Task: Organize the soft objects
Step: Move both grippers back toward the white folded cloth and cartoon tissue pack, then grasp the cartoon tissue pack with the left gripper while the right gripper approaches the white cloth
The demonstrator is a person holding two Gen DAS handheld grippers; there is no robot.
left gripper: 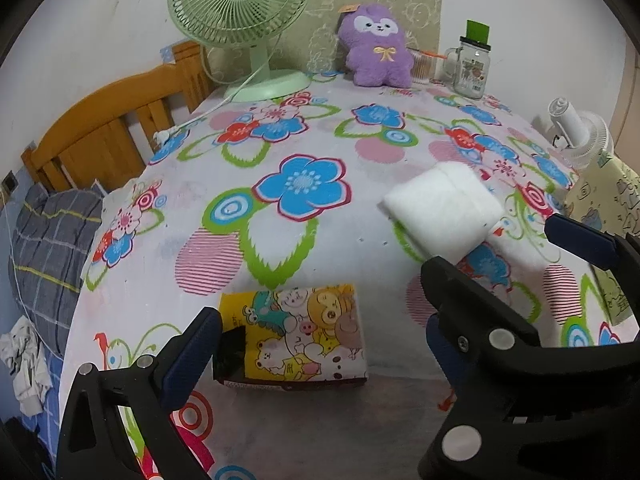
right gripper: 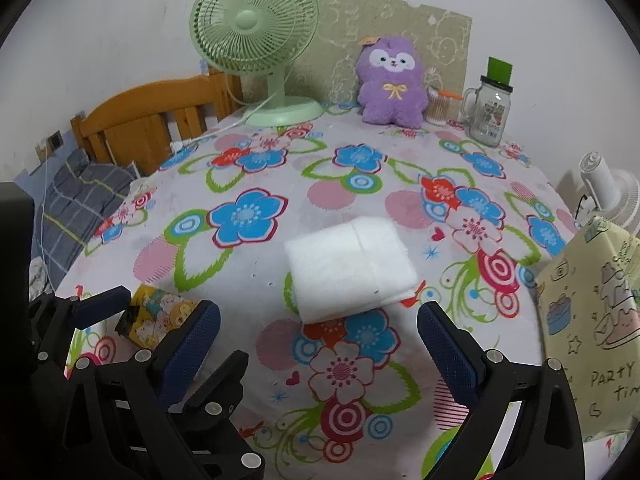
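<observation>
Through my left wrist camera, my left gripper (left gripper: 320,344) is spread wide with nothing between its blue-padded fingers (left gripper: 190,354), hovering low over the flowered tablecloth (left gripper: 304,128). A cartoon-printed packet (left gripper: 304,334) lies flat on the cloth in the gap between them, close to the left finger, though I cannot tell whether it touches. The folded white soft pad (left gripper: 444,210) rests further ahead and to the right, and my right gripper (left gripper: 500,252) reaches in beside it, one black finger tip just at its near edge. A purple plush toy (left gripper: 378,46) sits upright at the far edge, between the green fan (left gripper: 244,16) and a glass mug jar (left gripper: 472,68). Through my right wrist camera, my right gripper (right gripper: 318,328) is likewise wide open and empty, with the white pad (right gripper: 348,268) lying just ahead of its tips, centred between them. My left gripper (right gripper: 152,312) sits low at the left, the packet (right gripper: 160,316) within its open fingers. A cream printed bag (right gripper: 592,300) stands at the right.
</observation>
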